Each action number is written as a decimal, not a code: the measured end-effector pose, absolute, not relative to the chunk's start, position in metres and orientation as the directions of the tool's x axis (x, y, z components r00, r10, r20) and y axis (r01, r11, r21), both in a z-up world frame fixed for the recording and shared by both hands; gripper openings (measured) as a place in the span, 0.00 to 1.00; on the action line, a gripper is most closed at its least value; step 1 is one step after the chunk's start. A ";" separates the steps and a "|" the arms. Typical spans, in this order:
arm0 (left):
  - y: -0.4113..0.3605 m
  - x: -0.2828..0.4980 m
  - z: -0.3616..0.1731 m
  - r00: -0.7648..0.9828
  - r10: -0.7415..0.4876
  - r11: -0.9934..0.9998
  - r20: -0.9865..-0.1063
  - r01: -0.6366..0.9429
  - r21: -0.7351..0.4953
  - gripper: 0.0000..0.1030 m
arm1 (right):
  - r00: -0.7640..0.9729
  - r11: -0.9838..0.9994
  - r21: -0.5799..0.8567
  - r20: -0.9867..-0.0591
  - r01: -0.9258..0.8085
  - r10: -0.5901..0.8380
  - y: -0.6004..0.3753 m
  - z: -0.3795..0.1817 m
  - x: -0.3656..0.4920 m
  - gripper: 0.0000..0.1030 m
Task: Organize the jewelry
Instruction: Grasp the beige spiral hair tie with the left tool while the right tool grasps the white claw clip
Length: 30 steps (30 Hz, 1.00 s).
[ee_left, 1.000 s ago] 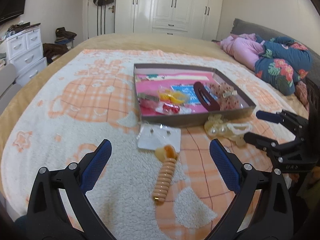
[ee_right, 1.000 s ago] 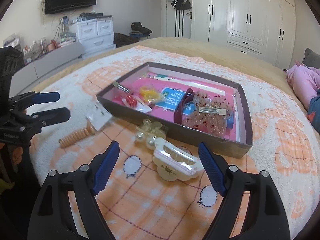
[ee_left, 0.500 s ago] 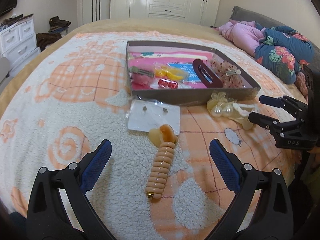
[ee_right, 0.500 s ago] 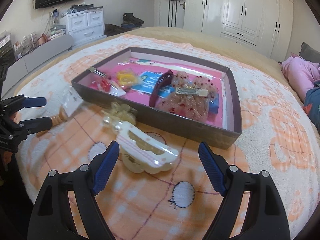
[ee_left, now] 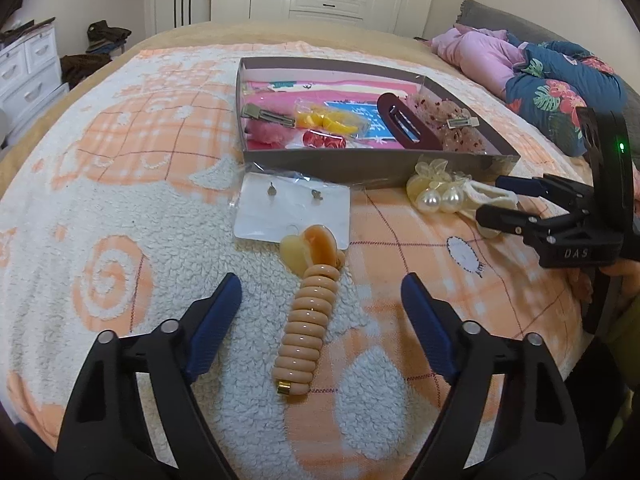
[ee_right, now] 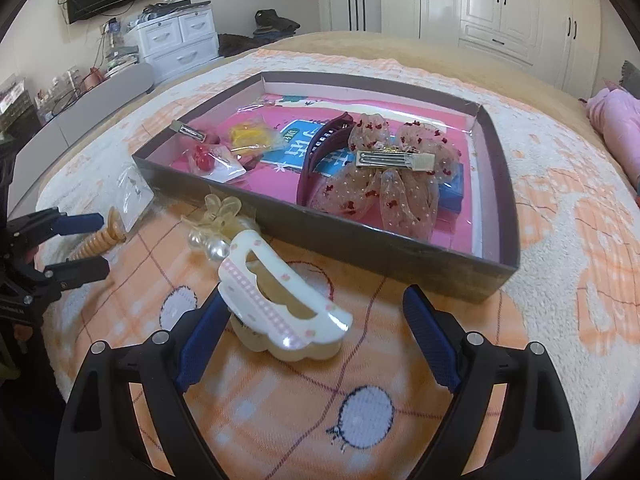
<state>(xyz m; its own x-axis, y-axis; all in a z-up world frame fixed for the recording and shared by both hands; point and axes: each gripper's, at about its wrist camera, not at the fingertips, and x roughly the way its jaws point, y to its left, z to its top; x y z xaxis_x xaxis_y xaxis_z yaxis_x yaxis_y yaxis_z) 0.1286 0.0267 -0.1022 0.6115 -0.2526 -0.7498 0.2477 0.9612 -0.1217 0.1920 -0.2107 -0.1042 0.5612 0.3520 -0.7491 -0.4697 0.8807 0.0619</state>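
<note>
Both grippers are hovering low over the blanket (ee_left: 120, 208), jaws spread wide, neither holding anything. The left gripper (ee_left: 321, 308) is straddling a peach spiral hair tie (ee_left: 308, 328) that is lying lengthwise between its fingers, touching neither. Just beyond that tie's far end a card of stud earrings (ee_left: 292, 210) in a clear sleeve is resting on the blanket, and beyond the card is the near wall of the tray (ee_left: 360, 162).

The right gripper (ee_right: 314, 312) is closing in on a white claw clip (ee_right: 280, 312), which is sitting toward its left finger; whether the pad is already touching the clip I cannot tell. Just ahead and to the left of that clip a pearl-and-ribbon piece (ee_right: 218, 228) is lying against the outside of the tray.

Inside the tray several things are already lying: a sheer bow clip (ee_right: 392, 176), a maroon claw clip (ee_right: 320, 148), a yellow packet (ee_right: 250, 136), red earrings (ee_right: 204, 158) and a metal clip (ee_right: 188, 130).

So I would judge the sorting roughly half finished: four pieces are waiting outside, and two of them look about to be picked up.
</note>
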 end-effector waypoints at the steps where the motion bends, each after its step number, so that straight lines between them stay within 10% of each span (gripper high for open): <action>1: 0.026 0.129 -0.102 0.609 -0.255 0.960 -0.751 0.250 -0.124 0.67 | 0.558 0.879 0.065 -0.750 -0.473 0.355 -0.210 -0.104 0.193 0.82; 8: 0.025 0.128 -0.104 0.597 -0.253 0.960 -0.762 0.253 -0.121 0.53 | 0.529 0.843 0.037 -0.764 -0.536 0.370 -0.191 -0.105 0.189 0.56; 21: 0.020 0.120 -0.100 0.582 -0.265 0.955 -0.769 0.269 -0.126 0.11 | 0.564 0.846 -0.004 -0.747 -0.533 0.352 -0.192 -0.104 0.149 0.52; 30: -0.014 0.103 -0.095 0.567 -0.321 0.925 -0.759 0.360 -0.121 0.11 | 0.587 0.874 0.046 -0.723 -0.484 0.363 -0.212 -0.095 0.131 0.51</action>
<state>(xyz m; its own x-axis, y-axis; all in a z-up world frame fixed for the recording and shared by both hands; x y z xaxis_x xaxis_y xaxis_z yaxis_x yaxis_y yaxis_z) 0.1032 -0.0145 -0.0949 0.5668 -0.3206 -0.7589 0.3604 0.9248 -0.1215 0.1311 -0.2121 -0.0953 0.5874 0.3634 -0.7231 -0.4836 0.8741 0.0464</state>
